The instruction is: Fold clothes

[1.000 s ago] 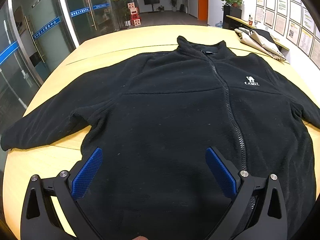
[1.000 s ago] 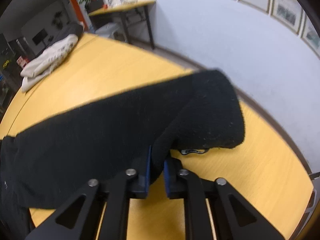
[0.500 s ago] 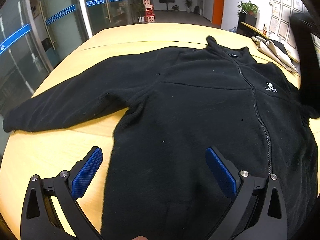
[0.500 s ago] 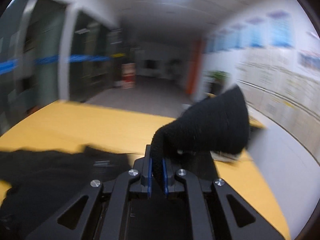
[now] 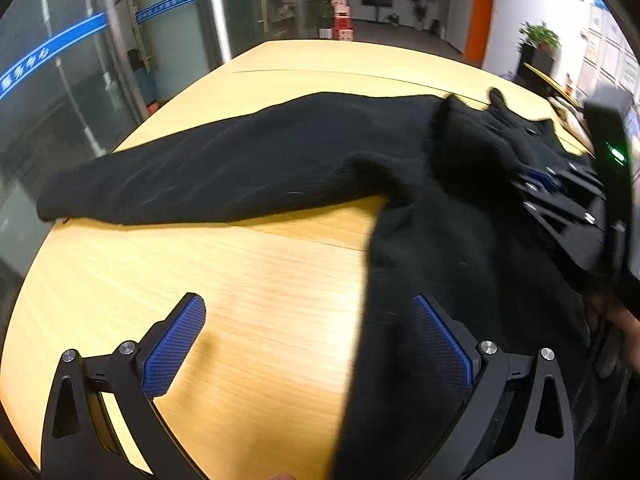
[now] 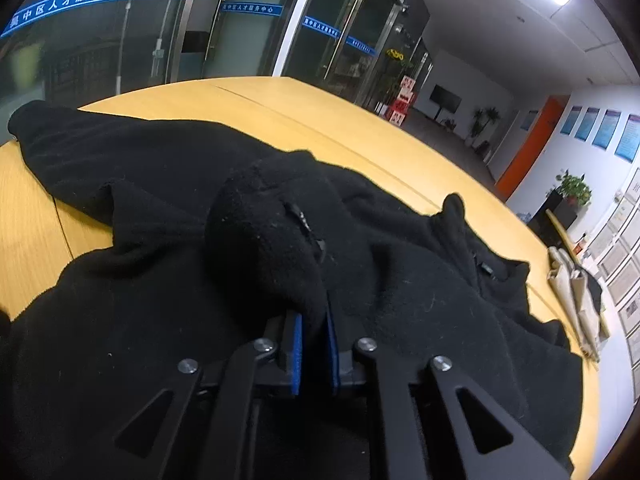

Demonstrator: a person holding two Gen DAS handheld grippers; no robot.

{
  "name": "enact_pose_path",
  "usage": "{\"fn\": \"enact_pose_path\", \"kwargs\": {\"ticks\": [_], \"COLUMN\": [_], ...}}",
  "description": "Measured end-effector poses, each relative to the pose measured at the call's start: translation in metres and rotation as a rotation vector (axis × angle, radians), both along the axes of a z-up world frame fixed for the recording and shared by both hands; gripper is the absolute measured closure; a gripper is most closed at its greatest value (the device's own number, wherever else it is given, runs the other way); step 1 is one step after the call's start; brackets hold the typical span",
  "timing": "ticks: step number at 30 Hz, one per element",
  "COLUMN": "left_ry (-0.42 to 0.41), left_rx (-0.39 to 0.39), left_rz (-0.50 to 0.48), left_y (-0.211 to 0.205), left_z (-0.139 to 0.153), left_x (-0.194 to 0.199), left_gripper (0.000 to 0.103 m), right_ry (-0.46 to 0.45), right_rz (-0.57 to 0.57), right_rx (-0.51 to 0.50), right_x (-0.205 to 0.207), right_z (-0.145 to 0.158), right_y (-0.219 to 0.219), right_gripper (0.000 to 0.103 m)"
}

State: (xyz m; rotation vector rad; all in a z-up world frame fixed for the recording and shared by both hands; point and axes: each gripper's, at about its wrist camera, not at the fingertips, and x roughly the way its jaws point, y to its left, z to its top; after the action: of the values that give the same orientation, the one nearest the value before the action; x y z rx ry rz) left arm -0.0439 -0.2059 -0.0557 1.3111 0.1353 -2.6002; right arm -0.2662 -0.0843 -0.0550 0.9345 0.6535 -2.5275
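Observation:
A black fleece jacket [image 5: 460, 240] lies face up on the yellow wooden table [image 5: 260, 300]; it also shows in the right wrist view [image 6: 140, 320]. Its left sleeve [image 5: 208, 172] stretches out toward the left table edge. My right gripper [image 6: 314, 344] is shut on the cuff of the right sleeve [image 6: 260, 248] and holds it over the jacket's chest; the gripper also shows in the left wrist view [image 5: 532, 178]. My left gripper [image 5: 308, 340] is open and empty, low over the table at the jacket's left side edge.
A folded beige garment [image 6: 576, 304] lies at the table's far right edge. Glass doors [image 5: 80, 80] stand beyond the left edge. A potted plant [image 5: 540, 40] stands by the right wall.
My right gripper has carried the right sleeve up and across onto the jacket's chest. My left gripper has swung left, from over the jacket's body to its left edge.

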Motion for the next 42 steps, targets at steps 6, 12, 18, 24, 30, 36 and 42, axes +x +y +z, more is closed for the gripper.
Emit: {"fn": "enact_pose_path", "kwargs": {"ticks": [6,12,18,24,30,36,42], "left_ry": [0.013,0.035,0.032,0.007,0.022,0.028,0.001], "left_rx": [0.021,0.041,0.029,0.005,0.012,0.016,0.007], "left_rz": [0.09,0.204,0.2,0.188,0.196,0.192,0.21], "left_y": [-0.037,-0.084,-0.082,-0.079,-0.088,-0.088,-0.094], "left_z": [0.003,0.013,0.012,0.006,0.003,0.0,-0.007], "left_x": [-0.011,-0.023,-0.021,-0.014,-0.013,-0.016,-0.017], "left_gripper": [0.0,0.0,0.0,0.0,0.0,0.0,0.0], "right_ry": [-0.062,-0.06,-0.038,-0.083,0.11,-0.04,-0.108], "right_rz": [0.182,0.126,0.21,0.187,0.195,0.366,0.392], "right_rx": [-0.195,-0.378,-0.292,-0.165,-0.307,-0.162,-0.279], "right_x": [0.016,0.041,-0.009,-0.046,-0.016,0.026,0.028], "right_z": [0.016,0.036,0.032,0.005,0.051,0.002,0.012], "right_y": [0.011,0.061,0.018,-0.026,0.0,-0.018,-0.02], "right_gripper": [0.03,0.012,0.012,0.07,0.078,0.073,0.025]}}
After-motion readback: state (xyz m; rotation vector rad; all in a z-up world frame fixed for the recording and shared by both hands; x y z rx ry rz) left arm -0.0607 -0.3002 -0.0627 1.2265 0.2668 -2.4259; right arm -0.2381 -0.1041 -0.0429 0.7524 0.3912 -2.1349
